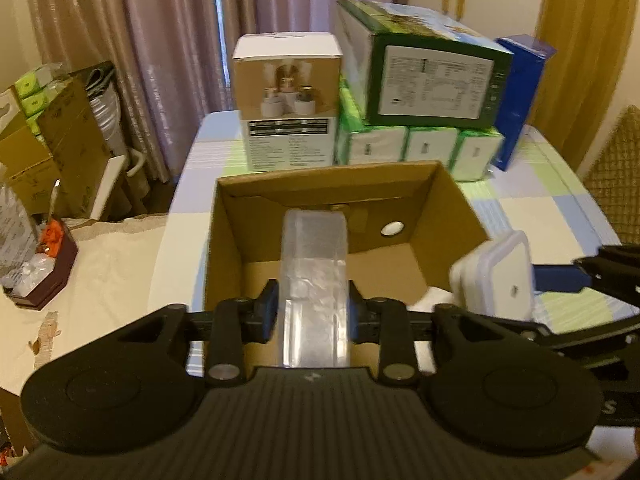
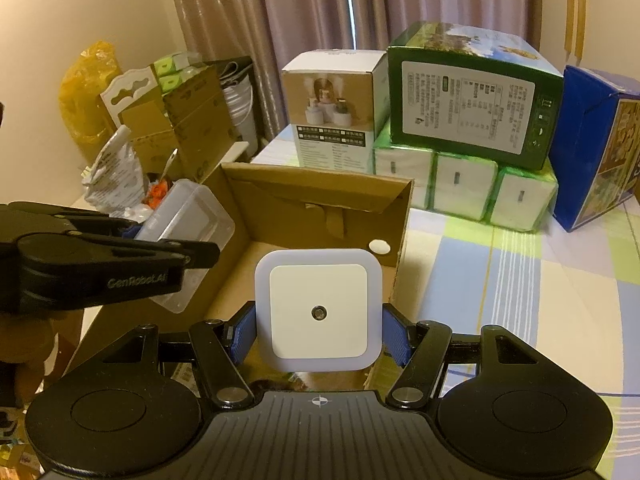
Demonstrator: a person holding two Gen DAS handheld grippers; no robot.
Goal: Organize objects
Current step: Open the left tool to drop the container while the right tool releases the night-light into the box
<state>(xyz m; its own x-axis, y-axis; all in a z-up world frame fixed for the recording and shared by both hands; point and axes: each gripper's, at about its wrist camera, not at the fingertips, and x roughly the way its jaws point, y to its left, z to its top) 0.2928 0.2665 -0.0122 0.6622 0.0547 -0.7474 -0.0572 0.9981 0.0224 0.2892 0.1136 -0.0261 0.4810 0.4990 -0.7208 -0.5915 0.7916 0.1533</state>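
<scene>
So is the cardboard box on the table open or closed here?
Open. The cardboard box has no lid over it; both wrist views look straight down onto its bare floor and inner walls.

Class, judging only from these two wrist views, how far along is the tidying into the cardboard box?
Nothing looks packed yet: the cardboard box shows a bare floor. In hand: the left gripper clamps a clear plastic case over the box; the right gripper holds a white night light at its near edge. Left: lowering and releasing both.

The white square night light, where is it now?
The white square night light is held in the right gripper, above the near right edge of the open cardboard box.
</scene>
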